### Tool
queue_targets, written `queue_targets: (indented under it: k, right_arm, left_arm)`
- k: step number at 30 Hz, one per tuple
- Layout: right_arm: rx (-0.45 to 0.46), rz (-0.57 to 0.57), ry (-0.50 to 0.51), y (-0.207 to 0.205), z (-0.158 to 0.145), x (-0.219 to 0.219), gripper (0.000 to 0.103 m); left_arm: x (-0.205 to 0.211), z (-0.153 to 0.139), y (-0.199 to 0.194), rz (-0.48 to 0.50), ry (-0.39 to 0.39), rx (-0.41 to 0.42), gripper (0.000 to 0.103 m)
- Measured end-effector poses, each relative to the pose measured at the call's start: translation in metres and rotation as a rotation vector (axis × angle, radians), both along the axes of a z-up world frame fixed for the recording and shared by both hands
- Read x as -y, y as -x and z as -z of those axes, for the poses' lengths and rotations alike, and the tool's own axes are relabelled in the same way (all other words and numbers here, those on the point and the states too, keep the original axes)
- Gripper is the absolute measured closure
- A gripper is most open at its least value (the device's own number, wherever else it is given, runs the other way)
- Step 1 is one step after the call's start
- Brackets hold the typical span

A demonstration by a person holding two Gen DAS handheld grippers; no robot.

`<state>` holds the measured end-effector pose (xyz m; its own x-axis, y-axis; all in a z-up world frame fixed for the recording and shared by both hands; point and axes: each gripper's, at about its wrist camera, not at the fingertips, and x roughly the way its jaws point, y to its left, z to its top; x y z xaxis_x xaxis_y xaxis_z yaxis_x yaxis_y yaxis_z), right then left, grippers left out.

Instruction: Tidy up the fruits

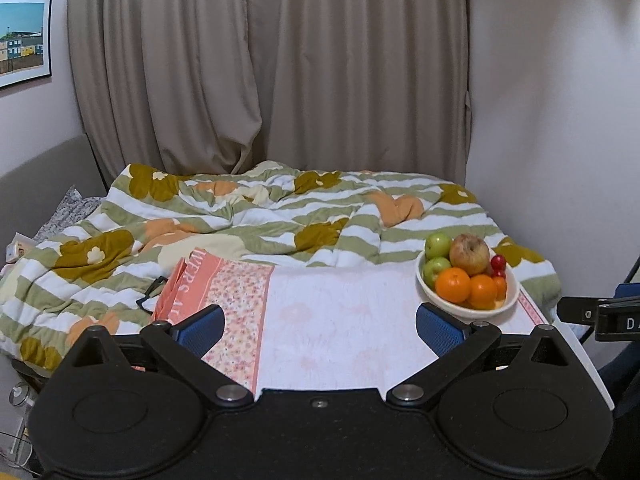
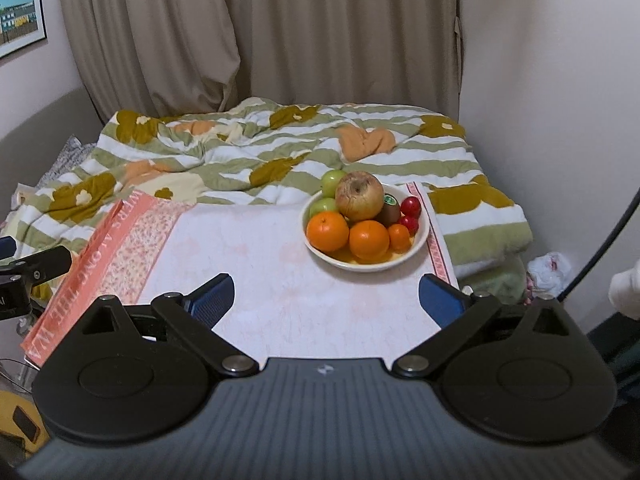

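A white bowl (image 2: 416,249) of fruit stands at the far right of a towel-covered table (image 2: 260,264). It holds a large brownish apple (image 2: 359,196), two green apples (image 2: 332,181), oranges (image 2: 327,231), a kiwi (image 2: 390,211) and small red fruits (image 2: 411,206). The bowl (image 1: 496,307) also shows in the left wrist view, ahead and right. My left gripper (image 1: 320,326) is open and empty over the towel. My right gripper (image 2: 326,298) is open and empty, just short of the bowl.
A bed with a flowered striped duvet (image 2: 260,152) lies behind the table. Curtains (image 2: 280,40) hang behind it. The towel's orange patterned border (image 2: 100,248) drapes over the table's left edge. A wall (image 2: 560,100) stands close on the right.
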<state>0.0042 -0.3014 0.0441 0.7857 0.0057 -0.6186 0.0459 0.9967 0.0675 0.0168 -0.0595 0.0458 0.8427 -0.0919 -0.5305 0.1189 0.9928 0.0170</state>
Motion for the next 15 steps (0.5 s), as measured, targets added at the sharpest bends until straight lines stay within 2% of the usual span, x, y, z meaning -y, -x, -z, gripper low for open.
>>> queue_targets:
  k: [15]
  right_arm:
    - [-0.004,0.007,0.013,0.0109,-0.0007,-0.0072,0.000]
  left_arm:
    - [-0.0082,-0.0013,0.0067,0.002,0.010,0.002,0.000]
